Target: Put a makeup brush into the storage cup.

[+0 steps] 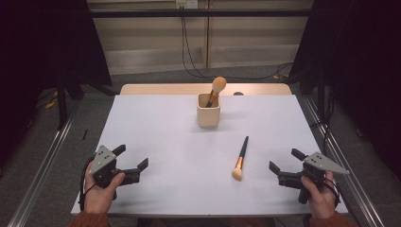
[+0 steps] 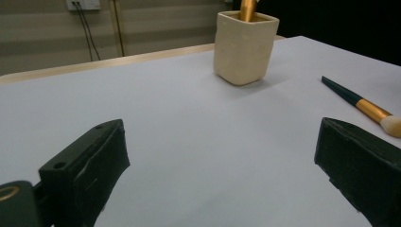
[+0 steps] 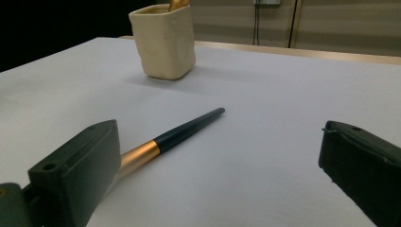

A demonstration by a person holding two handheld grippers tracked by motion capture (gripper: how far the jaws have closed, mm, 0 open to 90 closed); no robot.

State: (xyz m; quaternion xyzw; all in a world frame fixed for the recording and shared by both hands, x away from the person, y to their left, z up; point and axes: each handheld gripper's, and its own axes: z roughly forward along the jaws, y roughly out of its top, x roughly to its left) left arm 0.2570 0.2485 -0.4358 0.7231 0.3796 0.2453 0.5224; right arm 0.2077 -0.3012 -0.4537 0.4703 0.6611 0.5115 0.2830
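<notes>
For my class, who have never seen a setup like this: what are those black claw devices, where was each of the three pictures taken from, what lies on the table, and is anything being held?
A person sits at a white-topped table, holding a hand-operated tool with two black jaws in each hand: the left gripper and the right gripper. The high view looks down from above the person. The other two pictures come from small cameras riding on each gripper, looking out between its own jaws. On the table stands a cream square ceramic cup with a fluffy tan-headed makeup brush standing in it. A second makeup brush with a dark handle and gold collar lies flat nearer the right gripper. Both grippers are open and hold nothing.
</notes>
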